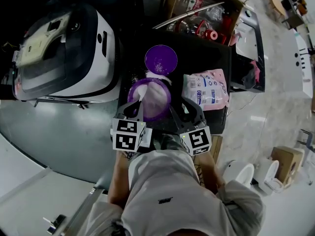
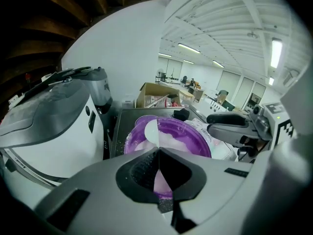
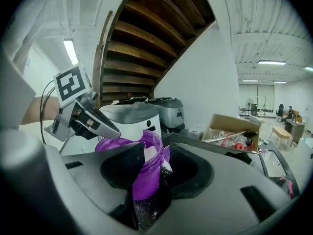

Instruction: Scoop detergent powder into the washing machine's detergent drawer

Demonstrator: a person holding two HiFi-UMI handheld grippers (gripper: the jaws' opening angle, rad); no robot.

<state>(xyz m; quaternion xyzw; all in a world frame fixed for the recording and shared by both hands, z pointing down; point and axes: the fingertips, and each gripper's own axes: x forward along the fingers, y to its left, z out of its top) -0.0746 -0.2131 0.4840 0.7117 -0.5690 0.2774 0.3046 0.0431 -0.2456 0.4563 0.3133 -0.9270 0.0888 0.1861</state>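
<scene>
Gripping from both sides, the left gripper [image 1: 138,106] and the right gripper [image 1: 176,109] meet over a purple tub [image 1: 150,98] in the head view. The tub stands near the near edge of the black tabletop [image 1: 206,58] and holds white powder [image 1: 156,102]. Its purple lid [image 1: 161,59] lies flat just beyond it, toward the far edge. A pink bag [image 1: 205,89] lies beside the tub toward the right edge. The white washing machine [image 1: 64,53] stands off the tabletop's left edge, and a cardboard box [image 1: 202,6] sits past the far edge.

In the left gripper view, the left gripper [image 2: 158,153] has its jaws pressed together on the thin handle of a white scoop [image 2: 151,131]. The scoop's bowl is raised over the powder [image 2: 171,140] inside the tub [image 2: 193,136]. The right gripper [image 2: 234,126] reaches in from the right, and the washing machine [image 2: 54,131] fills the left.

In the right gripper view, the right gripper [image 3: 154,153] pinches the tub [image 3: 144,177] by its wall and rim, one jaw inside and one outside. The left gripper [image 3: 83,119] hangs over the tub's far side, with the washing machine [image 3: 132,114] behind and the cardboard box [image 3: 234,126] at right.
</scene>
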